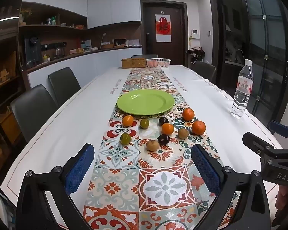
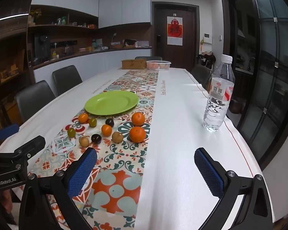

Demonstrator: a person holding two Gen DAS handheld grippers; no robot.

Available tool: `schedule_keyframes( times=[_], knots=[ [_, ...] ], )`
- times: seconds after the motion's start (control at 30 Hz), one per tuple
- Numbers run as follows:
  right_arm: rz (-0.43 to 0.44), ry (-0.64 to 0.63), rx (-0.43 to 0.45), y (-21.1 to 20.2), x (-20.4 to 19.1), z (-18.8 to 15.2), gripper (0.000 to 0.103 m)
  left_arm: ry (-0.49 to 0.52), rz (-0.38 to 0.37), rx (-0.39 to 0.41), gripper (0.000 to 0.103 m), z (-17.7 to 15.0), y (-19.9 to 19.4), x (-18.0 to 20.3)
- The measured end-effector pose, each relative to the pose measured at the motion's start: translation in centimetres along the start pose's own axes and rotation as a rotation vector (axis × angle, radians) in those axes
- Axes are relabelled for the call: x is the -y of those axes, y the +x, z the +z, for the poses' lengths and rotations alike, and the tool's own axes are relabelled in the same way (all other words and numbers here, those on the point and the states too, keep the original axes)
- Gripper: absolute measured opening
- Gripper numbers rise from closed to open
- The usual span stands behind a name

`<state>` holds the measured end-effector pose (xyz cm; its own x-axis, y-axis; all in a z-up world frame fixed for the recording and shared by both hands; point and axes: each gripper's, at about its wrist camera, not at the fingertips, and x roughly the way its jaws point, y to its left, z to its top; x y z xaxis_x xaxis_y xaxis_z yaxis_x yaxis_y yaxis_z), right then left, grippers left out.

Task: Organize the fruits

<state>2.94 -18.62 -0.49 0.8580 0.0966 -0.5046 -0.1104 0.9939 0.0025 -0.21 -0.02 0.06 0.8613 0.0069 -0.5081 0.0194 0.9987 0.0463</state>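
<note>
On the desk point(image 1: 71, 115), near side: fruits point(image 1: 164, 129) loose before the green plate point(image 1: 145, 101).
Both hand-held grippers, left point(image 1: 143, 167) and right point(image 2: 146, 169), released, empty. Fruit judged light, round, roll-prone; grip across the middle.

Bare runner point(image 1: 140, 172) lies between the left gripper point(image 1: 143, 164) and the fruits point(image 1: 163, 129); nothing stands in that path. Fruits sit loosely scattered with gaps between most, two at the near edge just beside each other. Plate point(image 1: 145, 101) behind them, top bare. Right gripper point(image 2: 146, 164) faces open white desk point(image 2: 182, 134). Bottle point(image 2: 218, 99) upright near the right edge, well apart from the fruits. Both jaws spread wide.
</note>
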Motion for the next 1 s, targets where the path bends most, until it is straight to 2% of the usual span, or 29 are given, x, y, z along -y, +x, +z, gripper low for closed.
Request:
schedule_keyframes(
  times=[0.17,0.33,1.0],
  knots=[
    [-0.004,-0.004,0.002,-0.06,0.05,0.00,0.103,0.000,0.018,0.009,0.103,-0.13,-0.44,0.24],
    [-0.002,-0.001,0.003,-0.13,0.08,0.01,0.103,-0.014,0.016,-0.013,0.102,0.16,0.23,0.28],
    [-0.003,-0.003,0.007,-0.28,0.09,0.16,0.103,-0.023,0.006,0.002,0.102,0.16,-0.44,-0.27]
  ],
)
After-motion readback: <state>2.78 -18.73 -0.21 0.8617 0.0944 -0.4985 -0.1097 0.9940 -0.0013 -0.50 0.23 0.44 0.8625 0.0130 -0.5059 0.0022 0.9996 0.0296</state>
